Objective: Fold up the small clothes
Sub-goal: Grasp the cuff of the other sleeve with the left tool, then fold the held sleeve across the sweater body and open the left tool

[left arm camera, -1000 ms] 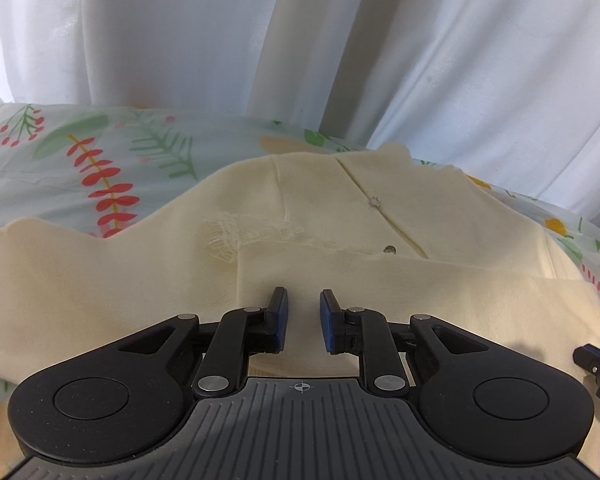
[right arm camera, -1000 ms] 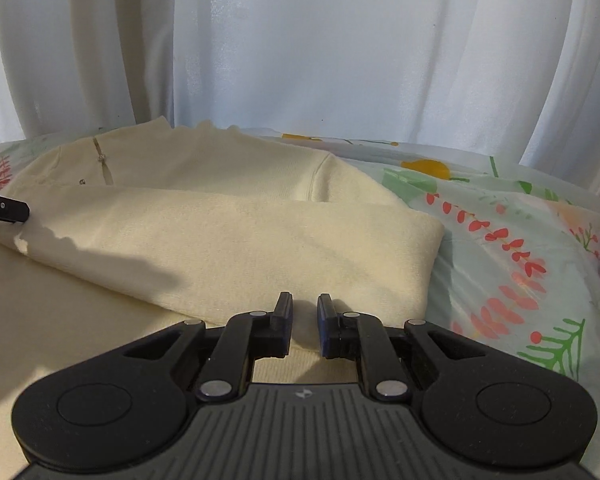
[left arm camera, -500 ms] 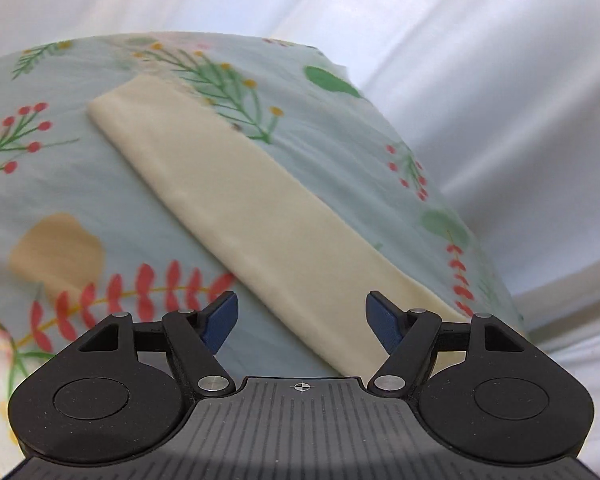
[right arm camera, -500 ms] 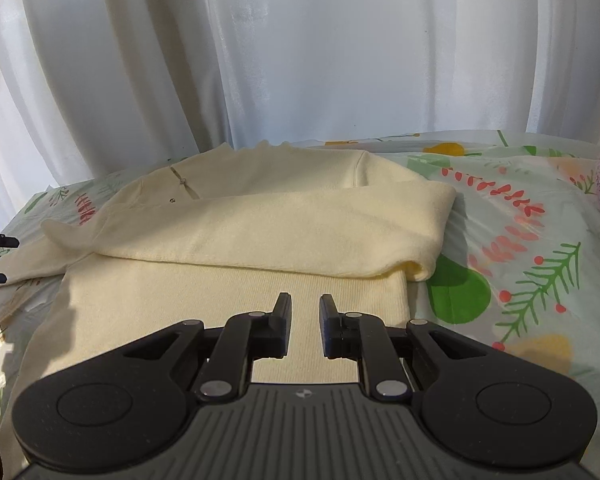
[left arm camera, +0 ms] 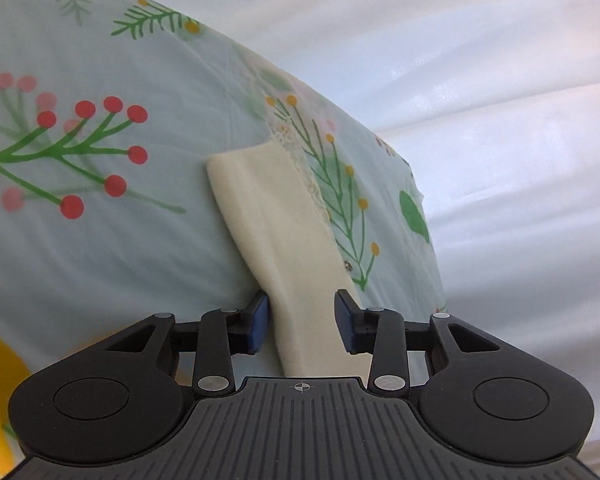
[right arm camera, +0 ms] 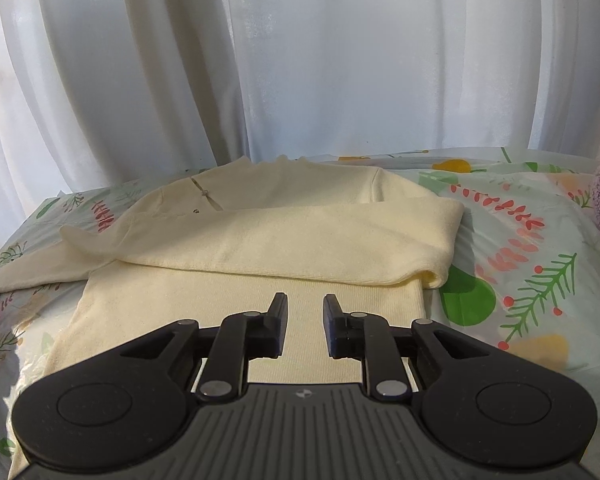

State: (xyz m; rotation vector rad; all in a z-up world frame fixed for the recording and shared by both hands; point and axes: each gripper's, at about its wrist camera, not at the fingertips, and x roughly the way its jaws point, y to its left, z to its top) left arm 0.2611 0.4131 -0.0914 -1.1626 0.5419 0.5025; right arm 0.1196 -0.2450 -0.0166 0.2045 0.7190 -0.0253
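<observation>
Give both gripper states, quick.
Left gripper: open, just been closing; sleeve between its fingers, not pinched.
Right gripper: open, just been opening; holding nothing.

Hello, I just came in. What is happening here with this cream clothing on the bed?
A person is folding a cream sweater on a flowered sheet, with tongs in each hand. One sleeve already lies folded across the body. The left tongs have just been closing around the other sleeve, which lies stretched out on the sheet; the pads do not clearly press it. The right tongs, slightly open and empty, hover over the hem.
</observation>
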